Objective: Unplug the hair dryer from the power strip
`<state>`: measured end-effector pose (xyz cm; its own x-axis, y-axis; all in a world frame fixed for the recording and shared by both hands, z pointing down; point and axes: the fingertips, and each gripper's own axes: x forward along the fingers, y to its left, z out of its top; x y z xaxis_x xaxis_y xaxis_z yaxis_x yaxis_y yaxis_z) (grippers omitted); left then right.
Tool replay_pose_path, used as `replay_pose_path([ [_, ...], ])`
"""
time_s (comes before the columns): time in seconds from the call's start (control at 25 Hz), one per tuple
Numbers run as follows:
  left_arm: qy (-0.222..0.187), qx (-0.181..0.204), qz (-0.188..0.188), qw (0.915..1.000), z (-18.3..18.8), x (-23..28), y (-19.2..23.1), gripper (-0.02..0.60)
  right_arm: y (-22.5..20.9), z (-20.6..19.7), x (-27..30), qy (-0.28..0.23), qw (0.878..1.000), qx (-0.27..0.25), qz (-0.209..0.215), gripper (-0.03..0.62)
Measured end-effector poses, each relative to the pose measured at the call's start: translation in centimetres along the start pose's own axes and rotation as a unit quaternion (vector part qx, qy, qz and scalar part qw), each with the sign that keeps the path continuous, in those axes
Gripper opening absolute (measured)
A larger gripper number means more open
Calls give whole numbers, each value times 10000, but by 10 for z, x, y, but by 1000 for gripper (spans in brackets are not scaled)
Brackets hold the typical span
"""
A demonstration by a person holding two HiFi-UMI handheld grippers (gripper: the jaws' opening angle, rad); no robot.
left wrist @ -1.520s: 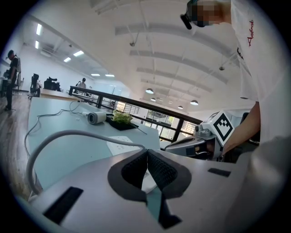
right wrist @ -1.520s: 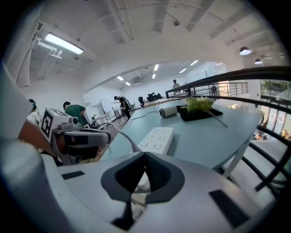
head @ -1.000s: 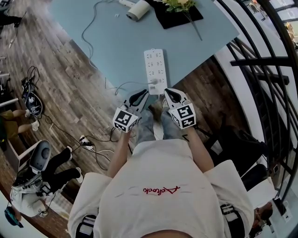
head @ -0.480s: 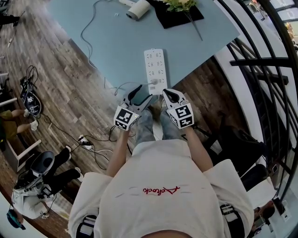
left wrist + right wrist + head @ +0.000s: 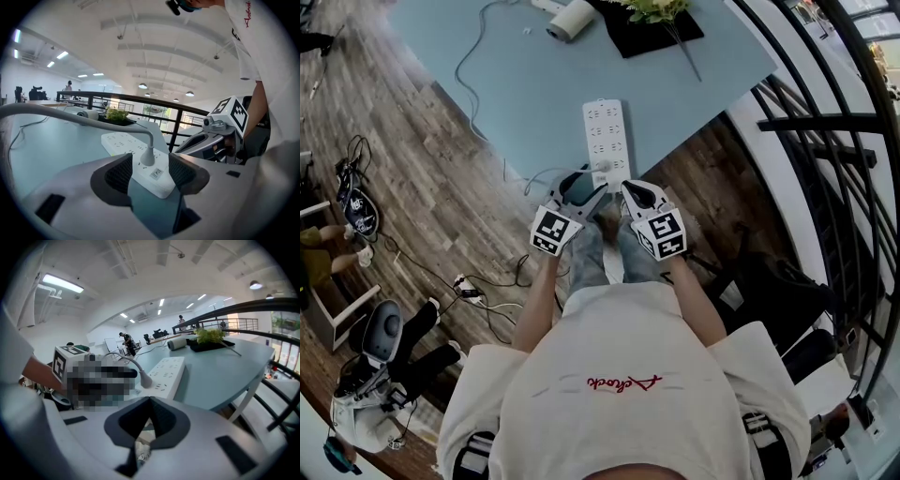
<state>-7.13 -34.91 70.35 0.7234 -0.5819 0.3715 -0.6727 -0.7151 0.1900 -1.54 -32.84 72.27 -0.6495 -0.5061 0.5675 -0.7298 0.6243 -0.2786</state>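
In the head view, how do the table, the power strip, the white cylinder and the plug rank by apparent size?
Largest to smallest: table, power strip, white cylinder, plug. The cylinder lies farther from the camera, so its true size is unsure.

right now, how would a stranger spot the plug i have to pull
Find the light blue table, then the white power strip by its near edge. The plug sits at the strip's near end, the only one plugged in, its grey cable curving left.
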Motion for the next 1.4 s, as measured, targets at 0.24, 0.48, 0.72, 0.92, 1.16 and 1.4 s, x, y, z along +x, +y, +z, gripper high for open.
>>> replay_pose_path([
  [0.24, 26, 165, -62, 9998, 5, 17, 0, 232, -1, 0, 0, 1, 10000, 23, 63, 17],
  [0.48, 137, 333, -119, 9993, 5, 28, 1, 221, 0, 0, -1, 1, 9999, 34, 99, 18],
  [0.72, 209, 391, -133, 9989, 3, 35, 2, 185, 0, 1, -1, -5, 9999, 56, 127, 17],
  [0.92, 238, 394, -85, 9989, 1, 34, 3, 124, 0, 2, -1, 6, 9999, 58, 137, 18],
  [1.16, 272, 324, -152, 9990, 1, 35, 3, 116, -1, 1, 0, 25, 9999, 16, 96, 17],
  [1.4, 321, 221, -150, 9991, 2, 35, 5, 110, 1, 0, 4, 318, 9986, -425, -76, 17],
])
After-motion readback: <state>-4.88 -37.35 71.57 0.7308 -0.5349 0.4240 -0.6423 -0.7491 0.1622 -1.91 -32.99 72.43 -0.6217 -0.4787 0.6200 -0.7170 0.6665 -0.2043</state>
